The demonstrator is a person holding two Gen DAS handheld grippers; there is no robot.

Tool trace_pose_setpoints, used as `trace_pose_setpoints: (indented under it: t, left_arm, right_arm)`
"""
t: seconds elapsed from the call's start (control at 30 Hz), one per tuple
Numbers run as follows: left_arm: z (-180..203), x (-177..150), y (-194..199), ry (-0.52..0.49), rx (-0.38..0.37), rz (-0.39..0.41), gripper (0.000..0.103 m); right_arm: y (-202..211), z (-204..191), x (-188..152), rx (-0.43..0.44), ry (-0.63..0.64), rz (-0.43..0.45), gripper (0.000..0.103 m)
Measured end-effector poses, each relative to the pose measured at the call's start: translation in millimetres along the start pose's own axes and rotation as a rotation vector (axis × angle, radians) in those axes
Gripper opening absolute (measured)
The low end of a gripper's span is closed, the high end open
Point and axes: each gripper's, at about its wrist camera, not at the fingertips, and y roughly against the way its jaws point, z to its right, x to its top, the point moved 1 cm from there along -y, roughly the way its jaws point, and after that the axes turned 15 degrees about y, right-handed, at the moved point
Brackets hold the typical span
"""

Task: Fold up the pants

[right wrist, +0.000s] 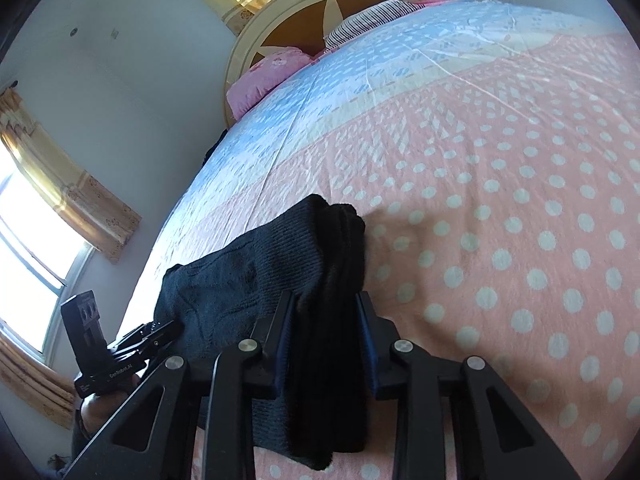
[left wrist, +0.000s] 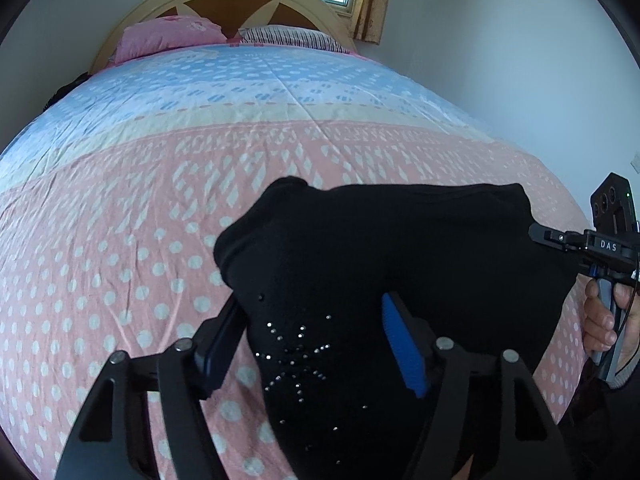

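We are looking at the black pants (left wrist: 400, 256), already doubled into a thick bundle and lying on the bed (left wrist: 120, 240) near its closest edge, on the pink dotted part of the cover. Their long axis is running crosswise, from one hand to the other — the end with the small shiny studs is sitting toward the left side, the ribbed knit end (right wrist: 272, 256) toward the right.

We are seeing the left gripper (left wrist: 316, 340) straddling the studded end: the cloth is bulging up between its jaws, which are standing fairly wide apart, and we are not making out either blue pad pressing in, so we are calling it unclamped for now. The right gripper (right wrist: 326, 344) is a different story — its jaws are drawn close around a hanging fold of the ribbed end, and both pads are looking to be biting the fabric. In the left wrist view we are also catching that right gripper's tip meeting the bundle's far corner, with the person's hand (left wrist: 600, 320) wrapped round its handle.

Both hands are sitting equally near, one at each end — so we are judging that the next fold turns on the left jaws pinching down before anything lifts.
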Motion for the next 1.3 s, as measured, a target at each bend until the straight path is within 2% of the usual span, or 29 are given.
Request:
trace_pose_setpoints:
  t: [0.2,0.27,0.47,0.7,0.9,1.07,1.3]
  left_arm:
    - [11,-2,6,-0.054,-0.001,0.021,0.036]
    - [14,-2,11,-0.069,0.007,0.037,0.020]
    - [14,1,31,-0.082,0.003,0.068,0.012]
    - [-5,12,63,-0.037,-0.004,0.111,0.012]
    - [-36,19,93,-0.002,0.048,0.159,0.012]
    - [-66,23,116,0.025,0.123,0.196,0.012]
    - [-104,22,136,0.063,0.202,0.232,0.012]
  right_arm:
    - [9,-26,7,-0.095,0.095,0.018,0.025]
    - [14,-32,11,-0.096,0.103,0.029,0.025]
    - [20,-56,30,-0.097,0.164,0.034,0.025]
    - [-6,-90,51,-0.057,0.213,0.000,0.025]
    - [-47,-136,67,0.015,0.280,-0.032,0.025]
    - [-77,-175,79,0.075,0.336,-0.044,0.025]
    - [-122,-223,90,0.148,0.389,-0.076,0.025]
